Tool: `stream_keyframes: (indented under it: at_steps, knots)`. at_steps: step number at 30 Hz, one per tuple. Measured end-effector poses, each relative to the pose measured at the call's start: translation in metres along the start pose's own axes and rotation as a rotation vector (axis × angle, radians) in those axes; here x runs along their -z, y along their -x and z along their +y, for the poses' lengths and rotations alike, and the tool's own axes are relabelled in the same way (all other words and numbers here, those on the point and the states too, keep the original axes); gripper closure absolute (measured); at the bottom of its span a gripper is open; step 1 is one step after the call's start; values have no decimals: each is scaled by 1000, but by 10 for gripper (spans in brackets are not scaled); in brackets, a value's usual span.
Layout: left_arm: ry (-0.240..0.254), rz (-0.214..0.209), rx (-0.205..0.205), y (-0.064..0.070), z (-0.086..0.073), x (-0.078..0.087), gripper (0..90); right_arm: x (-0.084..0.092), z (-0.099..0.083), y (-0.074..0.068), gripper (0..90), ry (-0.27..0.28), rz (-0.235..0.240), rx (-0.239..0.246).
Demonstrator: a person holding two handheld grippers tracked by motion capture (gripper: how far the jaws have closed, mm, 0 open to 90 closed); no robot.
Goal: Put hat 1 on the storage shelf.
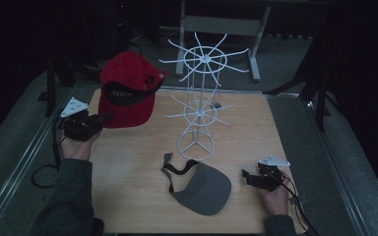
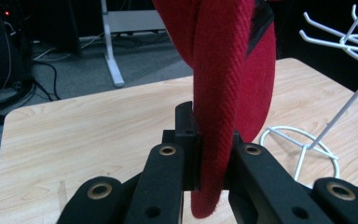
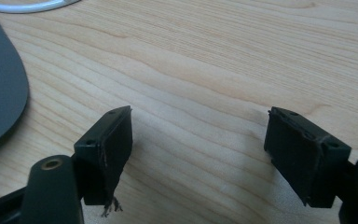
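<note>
A red cap (image 1: 128, 88) hangs in the air over the table's far left corner. My left gripper (image 1: 101, 119) is shut on its brim (image 2: 223, 116), which stands on edge between the black jaws. A white wire hat stand (image 1: 199, 98) rises at the middle of the table, its hooks bare. A grey visor (image 1: 204, 187) with a dark strap lies flat near the front edge. My right gripper (image 1: 246, 176) rests low at the front right, just right of the visor (image 3: 0, 84). Its jaws stand wide apart over bare wood (image 3: 200, 121) with nothing between them.
The wooden table (image 1: 128, 167) has grey carpeted floor (image 1: 325, 142) on both sides. A white metal frame (image 1: 221, 24) stands behind it. The stand's round base (image 2: 303, 140) sits close to the right of the cap's brim. Cables trail from both grippers.
</note>
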State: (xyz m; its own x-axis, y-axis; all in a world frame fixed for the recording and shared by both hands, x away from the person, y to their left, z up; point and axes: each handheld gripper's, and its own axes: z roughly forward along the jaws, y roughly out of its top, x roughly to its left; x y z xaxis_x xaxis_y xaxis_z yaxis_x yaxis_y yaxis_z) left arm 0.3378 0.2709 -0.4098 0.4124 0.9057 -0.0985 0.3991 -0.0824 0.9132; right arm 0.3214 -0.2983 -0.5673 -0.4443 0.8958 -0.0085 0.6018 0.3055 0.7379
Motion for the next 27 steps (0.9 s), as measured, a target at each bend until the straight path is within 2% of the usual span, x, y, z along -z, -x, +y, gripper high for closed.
stream_keyframes:
  at_steps: [5, 12, 27]
  knots:
    - [10, 4, -1, 1, 3, 1, 861, 0, 0, 0, 234, -1, 0, 1]
    - [50, 6, 11, 4, 10, 4, 861, 0, 0, 0, 234, 0, 0, 1]
    - [82, 13, 13, 4, 22, 8, 861, 0, 0, 0, 233, 1, 0, 1]
